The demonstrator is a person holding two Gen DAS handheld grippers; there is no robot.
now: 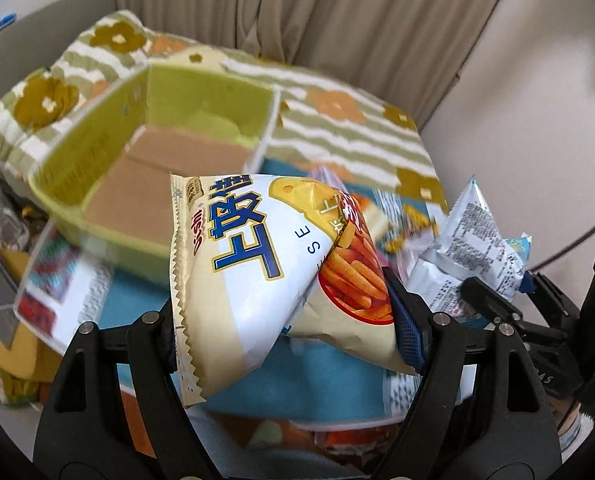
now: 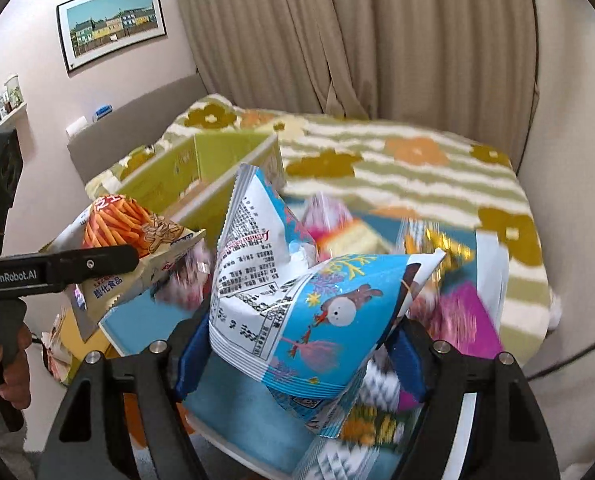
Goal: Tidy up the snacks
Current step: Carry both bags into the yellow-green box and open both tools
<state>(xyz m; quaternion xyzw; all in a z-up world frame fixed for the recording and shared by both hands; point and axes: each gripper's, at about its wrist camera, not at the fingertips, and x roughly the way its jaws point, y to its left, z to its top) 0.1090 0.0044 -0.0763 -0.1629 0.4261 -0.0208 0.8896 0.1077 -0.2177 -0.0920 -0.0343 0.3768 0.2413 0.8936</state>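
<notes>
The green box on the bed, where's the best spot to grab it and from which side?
Probably the near long wall of the green box, from above, one finger inside and one outside. Its top is open and that rim is bare and thin, with only cardboard on the floor. Both grippers are busy, though: left on the cheese bag, right on the blue bag.

The cheese-stick bag [image 1: 257, 264] hangs left of the cartoon bag [image 2: 297, 300], the box [image 1: 97, 140] behind both.

Pretty clearly someone's home, looks like a bedroom. There's a bed with a flowery striped blanket [image 2: 397, 168], long beige curtains [image 2: 337, 40] right behind it, a framed picture of colourful houses [image 2: 111, 22] on the wall and a little shelf [image 2: 3, 110] of knick-knacks.
</notes>
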